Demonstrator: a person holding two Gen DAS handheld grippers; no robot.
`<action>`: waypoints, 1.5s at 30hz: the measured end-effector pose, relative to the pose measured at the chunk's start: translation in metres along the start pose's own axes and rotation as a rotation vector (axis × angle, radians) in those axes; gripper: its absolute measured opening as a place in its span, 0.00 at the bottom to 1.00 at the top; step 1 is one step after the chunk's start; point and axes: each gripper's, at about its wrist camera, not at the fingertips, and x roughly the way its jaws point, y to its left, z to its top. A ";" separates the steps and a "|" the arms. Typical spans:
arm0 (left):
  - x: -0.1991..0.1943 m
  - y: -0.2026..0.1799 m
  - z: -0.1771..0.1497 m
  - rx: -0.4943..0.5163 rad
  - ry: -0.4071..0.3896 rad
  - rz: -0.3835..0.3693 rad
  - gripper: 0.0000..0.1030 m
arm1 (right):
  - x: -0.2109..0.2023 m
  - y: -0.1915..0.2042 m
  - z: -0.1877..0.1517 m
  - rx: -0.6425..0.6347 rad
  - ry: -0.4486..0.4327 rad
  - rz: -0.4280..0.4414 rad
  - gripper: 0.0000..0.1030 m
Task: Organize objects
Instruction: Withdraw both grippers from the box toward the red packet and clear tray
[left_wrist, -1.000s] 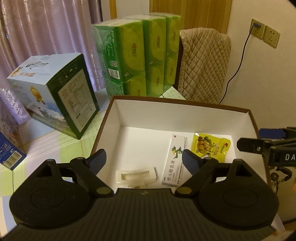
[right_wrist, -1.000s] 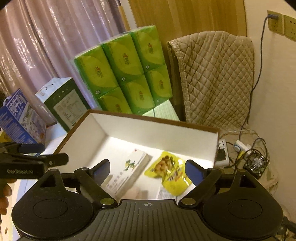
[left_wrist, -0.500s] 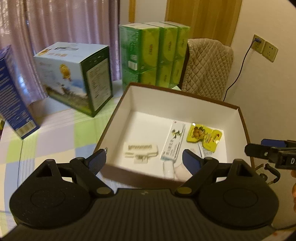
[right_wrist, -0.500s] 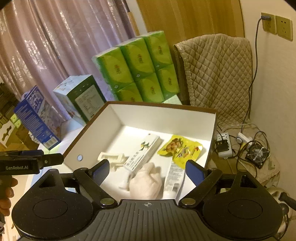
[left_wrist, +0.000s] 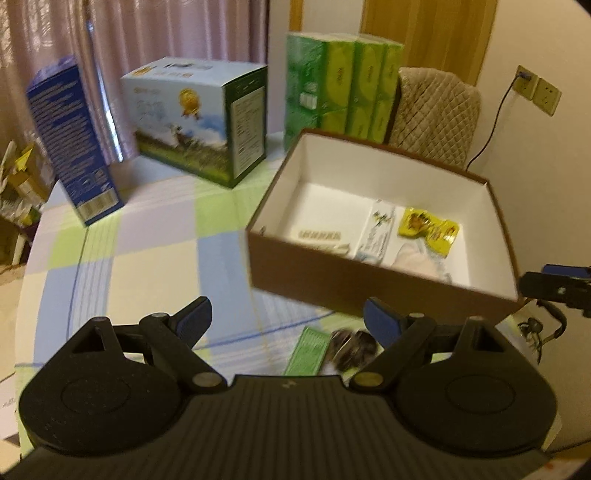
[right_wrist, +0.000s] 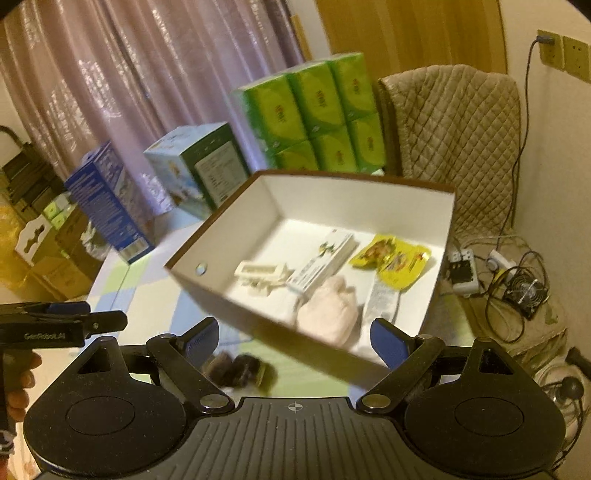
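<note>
From my left wrist camera, my left gripper hangs above the checked desk with its jaws spread wide and empty. Ahead stands the brown box, white inside; in it lie a white strip, a long white carton and a yellow packet. Near my jaws on the desk lie a green packet and a dark wrapped thing, both blurred.

From my right wrist camera, my right gripper also has its jaws wide apart, holding nothing. The same box is just ahead, with a pale soft bundle near its front wall.
</note>
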 end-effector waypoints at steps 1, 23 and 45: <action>-0.001 0.004 -0.006 -0.004 0.006 0.004 0.84 | 0.000 0.002 -0.003 -0.001 0.007 0.001 0.84; -0.005 0.071 -0.095 -0.115 0.156 0.073 0.83 | 0.066 0.062 -0.070 -0.097 0.224 0.055 0.84; 0.023 0.093 -0.123 -0.164 0.241 0.078 0.84 | 0.139 0.086 -0.097 -0.233 0.335 0.002 0.84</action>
